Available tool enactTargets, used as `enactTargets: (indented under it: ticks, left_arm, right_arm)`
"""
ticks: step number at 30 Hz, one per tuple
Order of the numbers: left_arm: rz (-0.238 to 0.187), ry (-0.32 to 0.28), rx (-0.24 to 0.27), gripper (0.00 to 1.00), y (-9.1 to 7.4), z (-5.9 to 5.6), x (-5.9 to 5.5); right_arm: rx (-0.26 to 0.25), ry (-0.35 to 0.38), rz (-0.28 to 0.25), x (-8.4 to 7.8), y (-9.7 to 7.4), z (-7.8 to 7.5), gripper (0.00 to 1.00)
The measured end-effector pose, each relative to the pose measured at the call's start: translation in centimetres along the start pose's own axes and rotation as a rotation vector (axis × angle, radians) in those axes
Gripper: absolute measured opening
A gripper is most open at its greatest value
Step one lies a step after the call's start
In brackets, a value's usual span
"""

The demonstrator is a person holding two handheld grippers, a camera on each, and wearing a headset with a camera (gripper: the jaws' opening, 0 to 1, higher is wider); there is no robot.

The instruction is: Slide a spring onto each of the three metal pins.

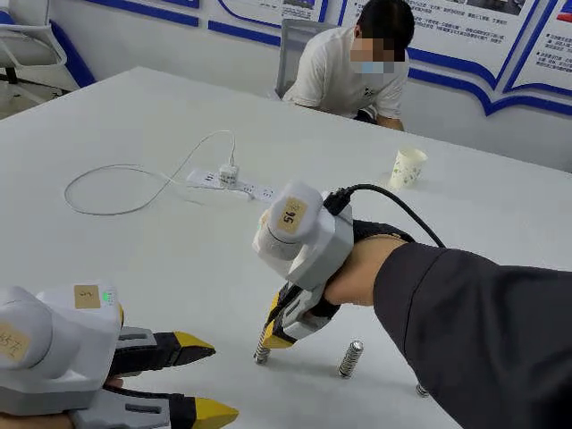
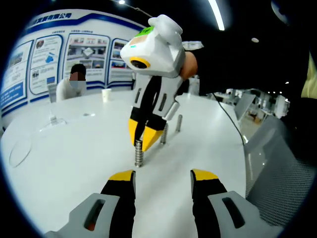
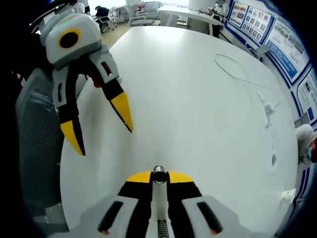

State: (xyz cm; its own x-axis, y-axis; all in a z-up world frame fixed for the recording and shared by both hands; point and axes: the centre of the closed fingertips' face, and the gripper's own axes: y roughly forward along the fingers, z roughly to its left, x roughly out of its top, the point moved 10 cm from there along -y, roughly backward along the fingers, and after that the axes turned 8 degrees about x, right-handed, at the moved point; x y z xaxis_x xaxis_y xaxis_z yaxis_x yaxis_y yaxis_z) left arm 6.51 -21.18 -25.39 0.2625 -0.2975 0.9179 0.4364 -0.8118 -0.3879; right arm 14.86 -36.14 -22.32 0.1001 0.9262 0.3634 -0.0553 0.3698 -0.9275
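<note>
White table [image 1: 179,268], three metal pins [image 1: 350,357]

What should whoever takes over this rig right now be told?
The left tool is open and empty, hovering low beside the work.
The right tool points down, shut on a spring standing on the table; whether a pin is inside, I cannot tell.
The middle pin seems to carry its spring.
The third pin is half hidden by the sleeve; its state is unclear.
Left: seat the held spring, then check the third pin.
</note>
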Motion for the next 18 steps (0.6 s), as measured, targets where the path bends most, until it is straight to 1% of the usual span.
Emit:
enactTargets:
  ticks: [9,11,18]
  left_arm:
    - [0.000,-0.003,0.001,0.45,0.05,0.06,-0.06]
    - [0.002,-0.002,0.001,0.45,0.06,0.08,-0.05]
    - [0.003,0.000,-0.001,0.45,0.14,-0.04,0.04]
  right_arm:
    - [0.001,0.014,0.024,-0.43,0.69,-0.06,0.12]
    - [-0.002,0.018,0.014,-0.37,0.68,-0.04,0.12]
    - [-0.012,0.020,0.013,-0.50,0.85,0.09,0.12]
